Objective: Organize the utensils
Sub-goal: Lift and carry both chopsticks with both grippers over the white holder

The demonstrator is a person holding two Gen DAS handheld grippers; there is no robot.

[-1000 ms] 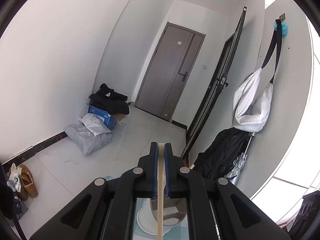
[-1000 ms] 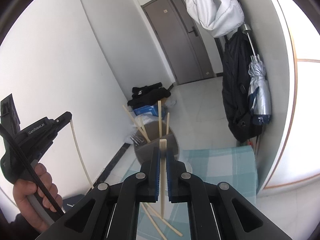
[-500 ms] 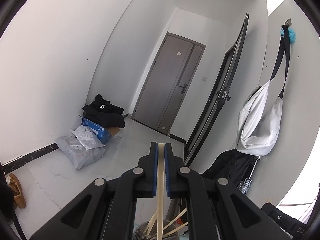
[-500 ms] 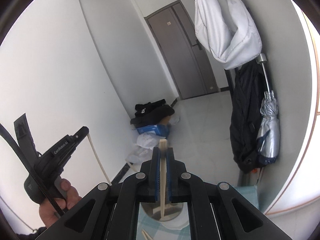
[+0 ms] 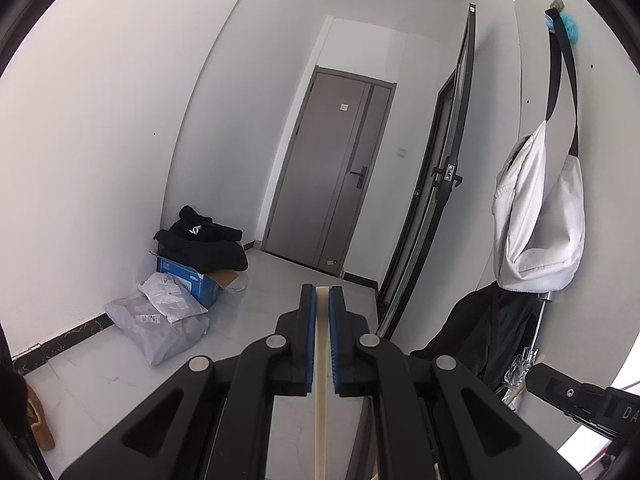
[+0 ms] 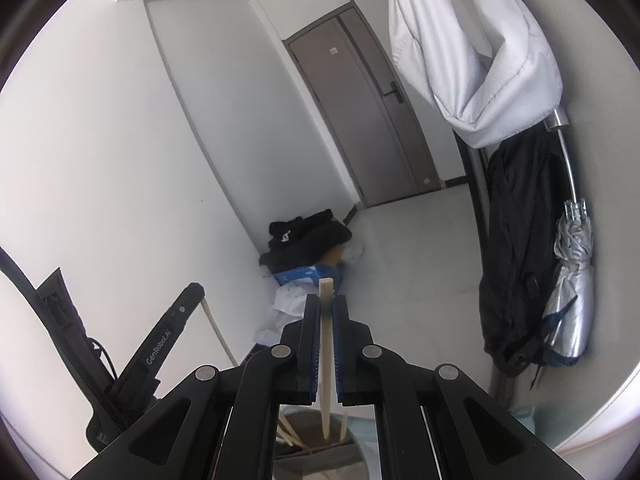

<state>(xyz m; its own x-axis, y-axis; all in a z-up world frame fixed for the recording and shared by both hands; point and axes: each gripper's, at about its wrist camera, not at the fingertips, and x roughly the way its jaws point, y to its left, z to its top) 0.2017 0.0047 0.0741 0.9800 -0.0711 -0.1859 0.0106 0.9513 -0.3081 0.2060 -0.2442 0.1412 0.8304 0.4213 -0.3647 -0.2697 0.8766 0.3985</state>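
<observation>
Hallway, grey door (image 5: 340,184), pale tiled floor (image 5: 256,304). Left gripper (image 5: 322,300) and right gripper (image 6: 326,312) near level, jaws each clamping a chopstick (image 5: 321,380).

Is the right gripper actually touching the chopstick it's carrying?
Touching. The right wrist view shows the right gripper with both blue fingers clamped flat against the chopstick, no gap either side.
</observation>
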